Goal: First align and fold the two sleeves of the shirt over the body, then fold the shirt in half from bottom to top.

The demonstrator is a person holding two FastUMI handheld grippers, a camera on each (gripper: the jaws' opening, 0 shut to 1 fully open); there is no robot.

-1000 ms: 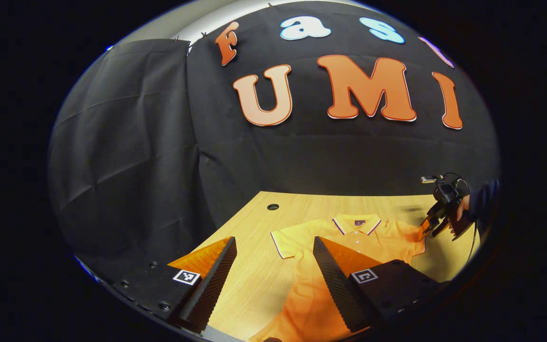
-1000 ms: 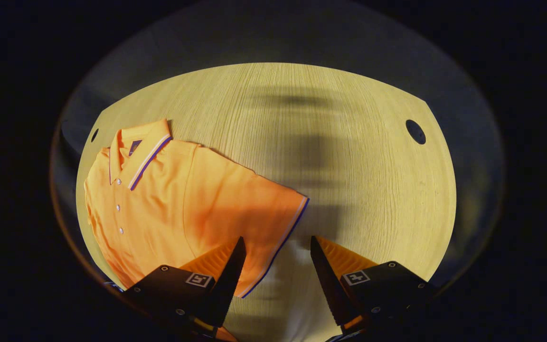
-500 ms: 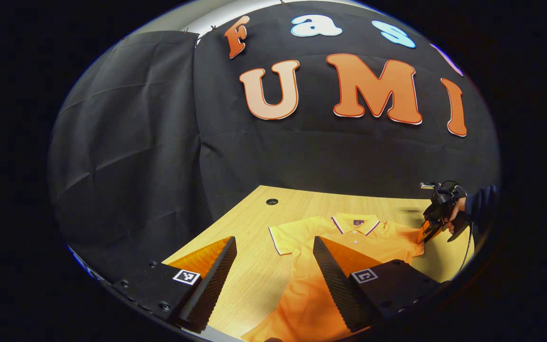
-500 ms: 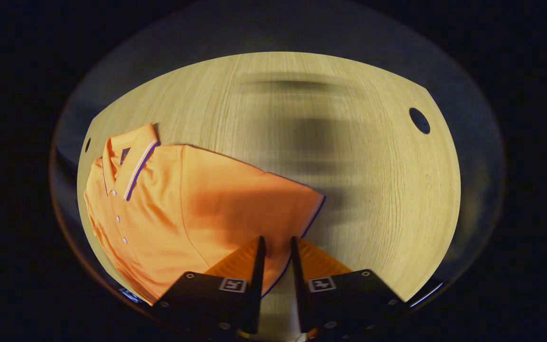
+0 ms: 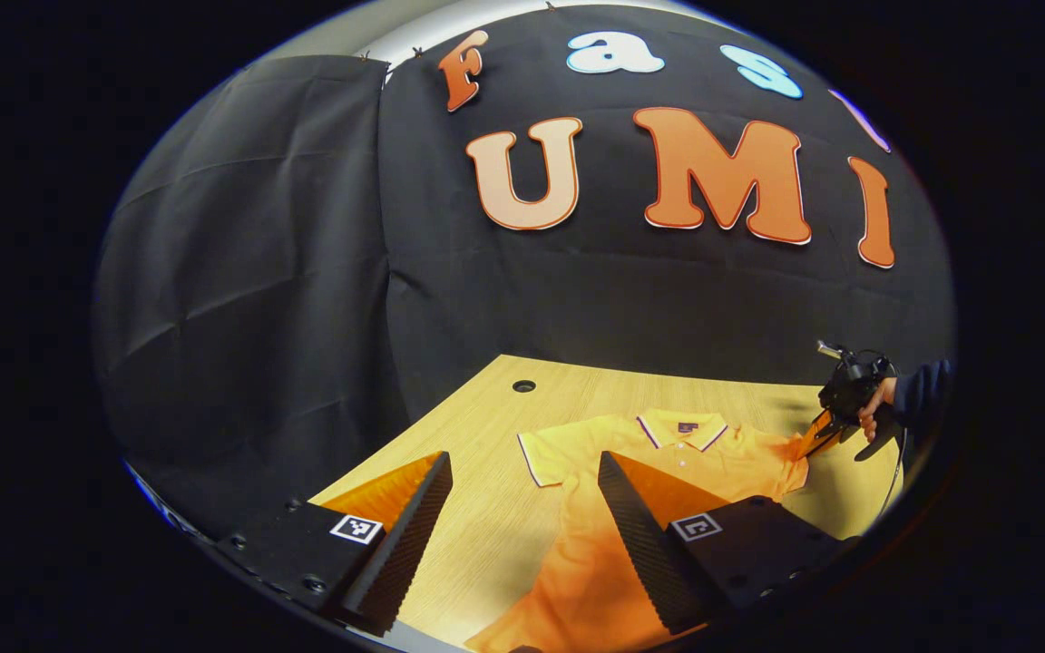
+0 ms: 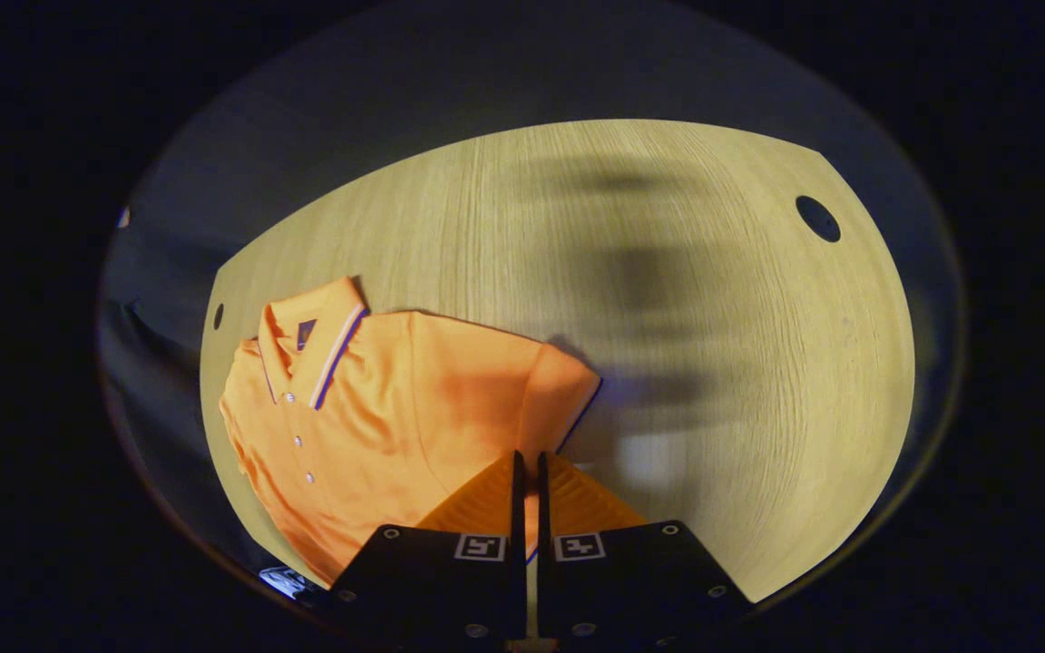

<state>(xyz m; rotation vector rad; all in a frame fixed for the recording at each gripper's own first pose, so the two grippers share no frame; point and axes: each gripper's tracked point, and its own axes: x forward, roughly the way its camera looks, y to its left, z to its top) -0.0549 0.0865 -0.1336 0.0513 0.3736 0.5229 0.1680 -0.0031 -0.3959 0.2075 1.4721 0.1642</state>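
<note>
An orange polo shirt with a striped collar lies face up on the wooden table. In the right gripper view my right gripper is shut on the hem of the shirt's sleeve, which is lifted off the table and bent up. That same gripper appears far right in the left gripper view, held by a hand in a dark sleeve. My left gripper hovers open above the table near the other sleeve, with nothing between its fingers.
The wooden table has a round cable hole near each far corner. Black cloth walls close in behind and to the left. Bare tabletop extends right of the shirt in the right gripper view.
My right gripper closed from open onto the sleeve hem and raised it, so the sleeve now curls upward. The left gripper stayed open and barely shifted.
</note>
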